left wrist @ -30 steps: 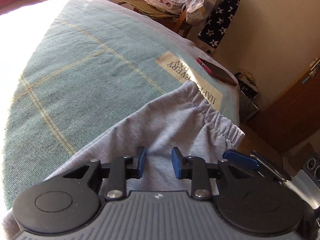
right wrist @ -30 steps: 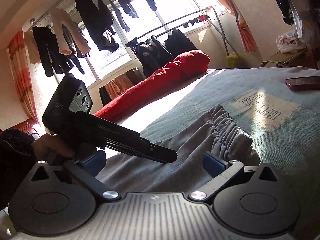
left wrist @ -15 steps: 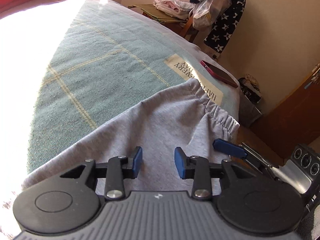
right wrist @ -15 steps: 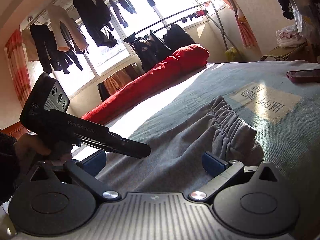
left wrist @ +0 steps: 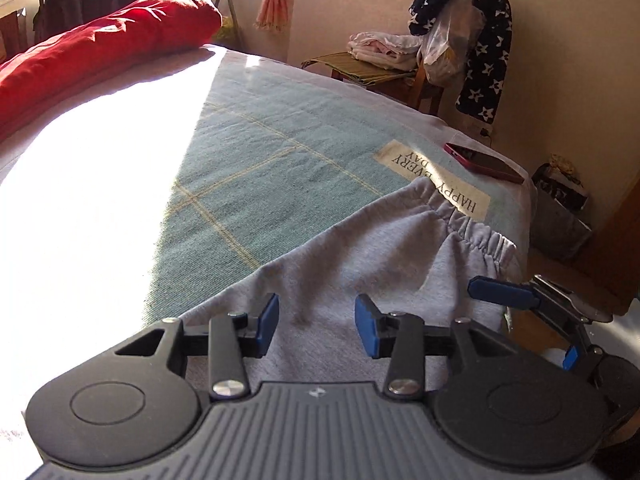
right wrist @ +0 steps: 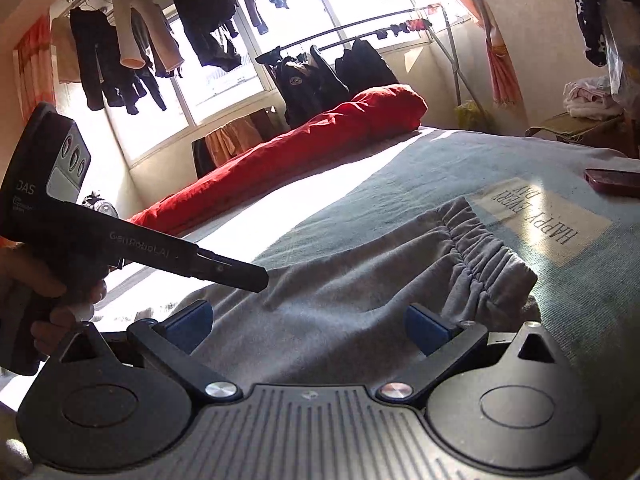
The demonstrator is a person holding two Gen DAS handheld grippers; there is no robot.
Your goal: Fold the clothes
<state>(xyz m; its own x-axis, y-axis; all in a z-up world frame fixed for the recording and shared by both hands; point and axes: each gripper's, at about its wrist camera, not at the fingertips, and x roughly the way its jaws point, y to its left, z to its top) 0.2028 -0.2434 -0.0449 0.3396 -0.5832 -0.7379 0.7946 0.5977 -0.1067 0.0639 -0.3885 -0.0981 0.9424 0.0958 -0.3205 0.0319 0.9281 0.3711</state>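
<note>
Grey sweatpants (left wrist: 360,256) spread flat on the pale-blue blanket (left wrist: 256,168) covering the bed, elastic waistband (right wrist: 480,252) gathered toward the blanket's printed "HAPPY EVERY DAY" patch (right wrist: 548,216) and close to the bed's near-right corner. Left gripper (left wrist: 316,328) poised just above the grey fabric, angled down at it, blue pads apart and opening, nothing pinched between them, only cloth lying beneath the gap. Right gripper (right wrist: 308,322) low over the same garment from the near edge of the bed, jaws spread wide, pads clear of the fabric, waistband ahead and slightly to the right of the fingers. In the right-wrist view, the left gripper's black body (right wrist: 132,248) held by a hand (right wrist: 44,284), its tip hanging over the pants' left side. Dark-red phone (left wrist: 484,162) lying at the bed's right edge beyond the patch. Red bolster (right wrist: 288,152) along the far edge, by the window.
</note>
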